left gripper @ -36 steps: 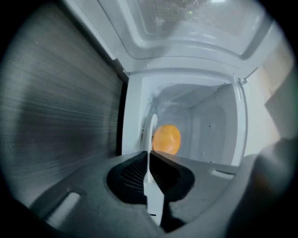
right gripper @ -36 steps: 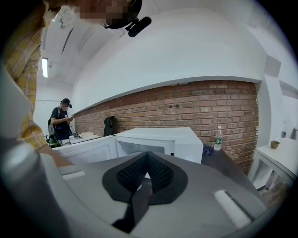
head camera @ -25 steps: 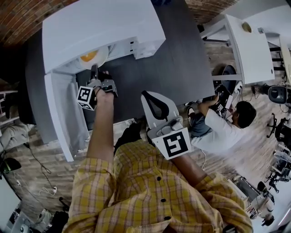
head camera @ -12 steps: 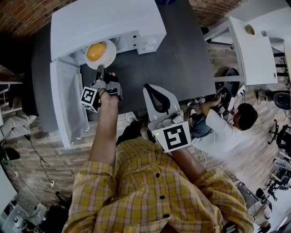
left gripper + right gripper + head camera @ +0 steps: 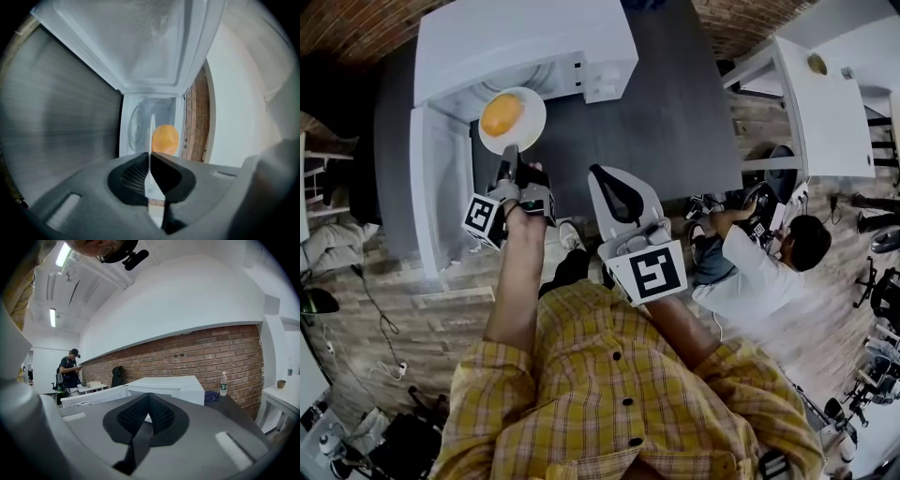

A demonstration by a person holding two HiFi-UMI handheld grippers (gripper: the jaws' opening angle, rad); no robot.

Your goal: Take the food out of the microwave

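A round white plate (image 5: 525,131) with an orange mound of food (image 5: 502,113) hangs just outside the mouth of the white microwave (image 5: 525,42), above the dark table (image 5: 675,122). My left gripper (image 5: 510,161) is shut on the plate's near rim. In the left gripper view the plate (image 5: 151,136) shows edge-on between the jaws, with the food (image 5: 165,139) beyond and the microwave cavity (image 5: 140,117) behind. My right gripper (image 5: 617,202) hovers over the table's near edge, shut and holding nothing; in its own view the right gripper (image 5: 149,401) points at the microwave (image 5: 168,385).
The microwave door (image 5: 441,187) stands swung open to the left of the plate. A water bottle (image 5: 223,383) stands on the table by the brick wall. A seated person (image 5: 750,253) is at the right, and a white side table (image 5: 825,103) stands beyond.
The left gripper has drawn the plate out of the microwave toward me and lifted it a little; the plate was partly inside and is now fully outside. The right gripper has barely shifted.
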